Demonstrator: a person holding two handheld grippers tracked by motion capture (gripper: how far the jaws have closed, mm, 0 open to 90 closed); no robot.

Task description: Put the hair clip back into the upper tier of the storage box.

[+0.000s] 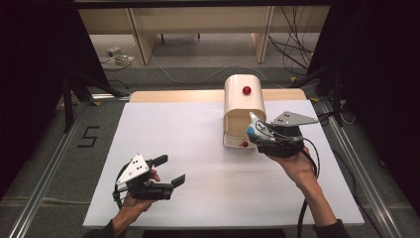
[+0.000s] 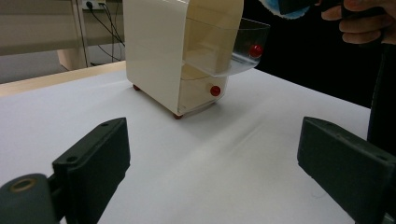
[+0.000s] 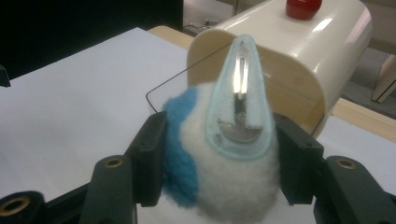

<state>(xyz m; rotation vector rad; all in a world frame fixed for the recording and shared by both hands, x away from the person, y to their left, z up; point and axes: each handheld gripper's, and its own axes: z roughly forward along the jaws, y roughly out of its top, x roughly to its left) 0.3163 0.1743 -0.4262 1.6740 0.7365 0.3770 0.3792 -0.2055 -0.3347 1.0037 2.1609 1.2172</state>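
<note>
Your right gripper point(image 3: 219, 158) is clenched on a fluffy white-and-blue hair clip point(image 3: 224, 154), its metal clasp facing up, held just right of centre in the high view at the open clear drawer point(image 2: 233, 49) of the cream mini cabinet point(image 1: 242, 101) with red knobs. Your left gripper point(image 1: 168, 171) sits at the lower left of that view with its jaws spread wide and nothing between them, low over the counter point(image 1: 198, 148). That counter is covered in plain white with a wooden edge at the back, and beyond it the upper frame shows grey floor, loose cables point(image 1: 297, 49) and pale furniture legs between dark sides.
</note>
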